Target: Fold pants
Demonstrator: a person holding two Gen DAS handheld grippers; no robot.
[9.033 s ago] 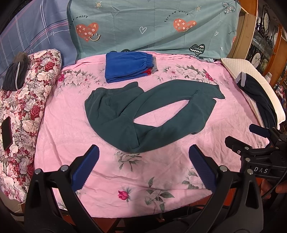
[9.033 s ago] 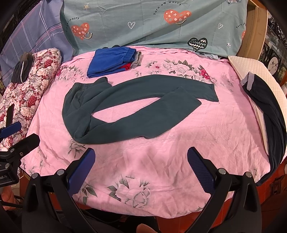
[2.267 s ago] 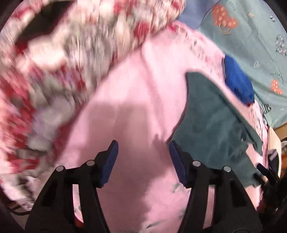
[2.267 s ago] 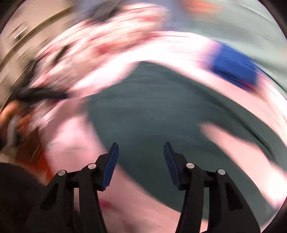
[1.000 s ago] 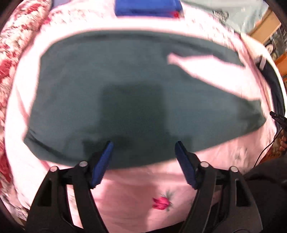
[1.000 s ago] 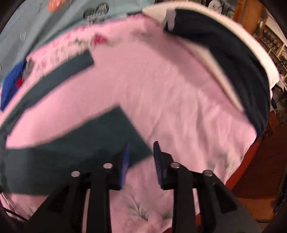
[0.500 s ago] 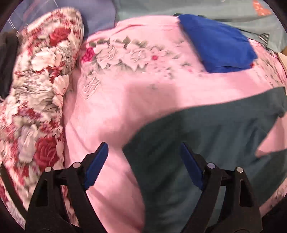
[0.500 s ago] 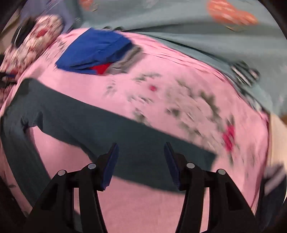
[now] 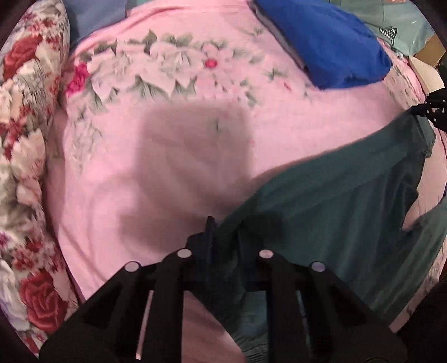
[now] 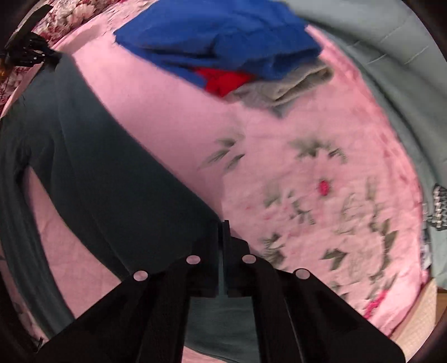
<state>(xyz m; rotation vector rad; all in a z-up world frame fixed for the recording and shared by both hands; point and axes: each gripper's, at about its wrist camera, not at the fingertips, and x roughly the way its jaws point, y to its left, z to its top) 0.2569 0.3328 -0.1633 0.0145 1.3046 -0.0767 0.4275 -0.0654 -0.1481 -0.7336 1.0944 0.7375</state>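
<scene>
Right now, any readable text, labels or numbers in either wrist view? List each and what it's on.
None readable in either view.
Teal sheet: a zigzag heart print shows at the left view's top right, no letters legible.
Same print at the right view's edge: blurred, no words.
Pink sheet, teal pants, blue pile: no labels or tags visible.

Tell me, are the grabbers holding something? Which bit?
Yes. Both hold the dark green pants: the left gripper pinches a corner at the waist end, the right gripper pinches the far end of one leg.
</scene>
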